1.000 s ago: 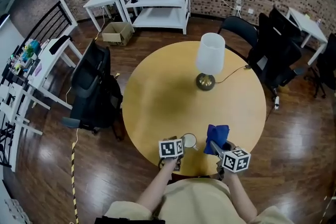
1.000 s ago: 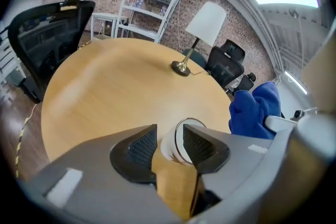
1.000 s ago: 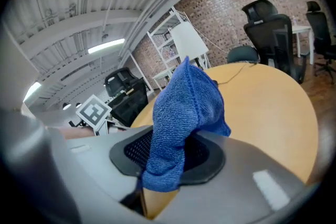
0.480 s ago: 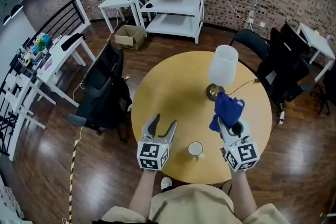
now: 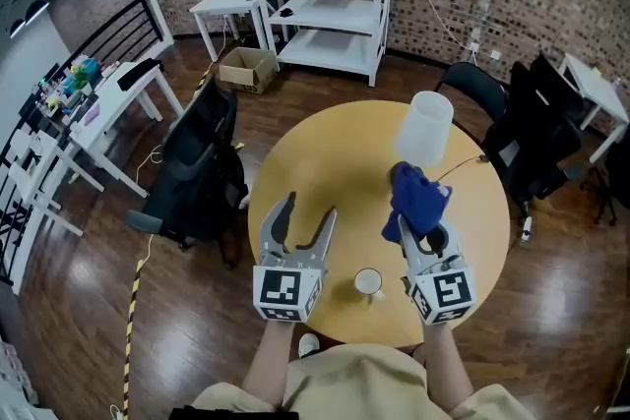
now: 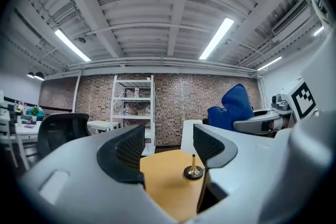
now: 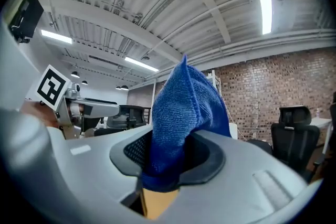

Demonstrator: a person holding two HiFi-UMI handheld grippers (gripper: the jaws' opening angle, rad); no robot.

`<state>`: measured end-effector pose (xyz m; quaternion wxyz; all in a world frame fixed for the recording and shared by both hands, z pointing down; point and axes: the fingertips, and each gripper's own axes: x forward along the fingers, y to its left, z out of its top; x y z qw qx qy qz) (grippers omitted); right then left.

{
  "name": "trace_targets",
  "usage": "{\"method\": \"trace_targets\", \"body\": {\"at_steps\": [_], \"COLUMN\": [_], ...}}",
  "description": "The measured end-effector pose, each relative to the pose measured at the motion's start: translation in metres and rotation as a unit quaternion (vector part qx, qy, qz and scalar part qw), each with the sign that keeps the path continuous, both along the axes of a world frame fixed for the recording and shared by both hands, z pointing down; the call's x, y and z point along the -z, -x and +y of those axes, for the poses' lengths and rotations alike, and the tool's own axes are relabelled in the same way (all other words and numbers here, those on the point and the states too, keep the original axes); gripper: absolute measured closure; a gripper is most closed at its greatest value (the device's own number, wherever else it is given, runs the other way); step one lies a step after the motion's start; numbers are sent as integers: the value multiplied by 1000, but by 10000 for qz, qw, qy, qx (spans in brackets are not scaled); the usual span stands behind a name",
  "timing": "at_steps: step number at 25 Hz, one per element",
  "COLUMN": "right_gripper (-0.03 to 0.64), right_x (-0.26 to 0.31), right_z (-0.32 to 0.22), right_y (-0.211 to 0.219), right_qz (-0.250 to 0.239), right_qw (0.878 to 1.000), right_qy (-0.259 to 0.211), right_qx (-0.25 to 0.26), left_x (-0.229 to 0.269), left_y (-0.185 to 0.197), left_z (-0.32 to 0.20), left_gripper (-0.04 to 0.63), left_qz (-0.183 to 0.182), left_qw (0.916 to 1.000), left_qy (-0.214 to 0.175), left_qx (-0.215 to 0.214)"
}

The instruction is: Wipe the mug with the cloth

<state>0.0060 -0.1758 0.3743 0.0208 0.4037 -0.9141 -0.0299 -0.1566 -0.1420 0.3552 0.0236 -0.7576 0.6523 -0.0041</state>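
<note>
Left claw (image 5: 306, 211) opening, empty (held level); right claw (image 5: 421, 235) pinches cloth (image 5: 415, 197), seemingly aloft.

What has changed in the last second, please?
The left gripper left the mug and moved off leftward; its jaws are opening, nothing between them. The right gripper lifted away too, still shut on the cloth. The mug stays upright on the table.

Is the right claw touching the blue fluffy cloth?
Touching. The right gripper view shows the right claw shut on the blue fluffy cloth, jaws pressing both its sides.
</note>
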Motion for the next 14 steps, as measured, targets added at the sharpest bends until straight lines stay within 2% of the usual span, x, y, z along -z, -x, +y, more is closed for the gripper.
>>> {"method": "trace_targets", "body": {"at_steps": [8, 14], "right_gripper": [480, 480], "right_x": [-6, -10], "right_z": [1, 0], "right_y": [-15, -28], "right_qz": [-46, -17], "right_qw": [9997, 9991], "right_qy": [150, 174], "right_qx": [-209, -374], "left_x": [-16, -13], "left_y": [-4, -15], "left_z": [-2, -3], "left_gripper": [327, 330], "left_qz": [103, 62], "left_qw": [9997, 9994], "left_qy": [146, 100], "left_qx": [-181, -333]}}
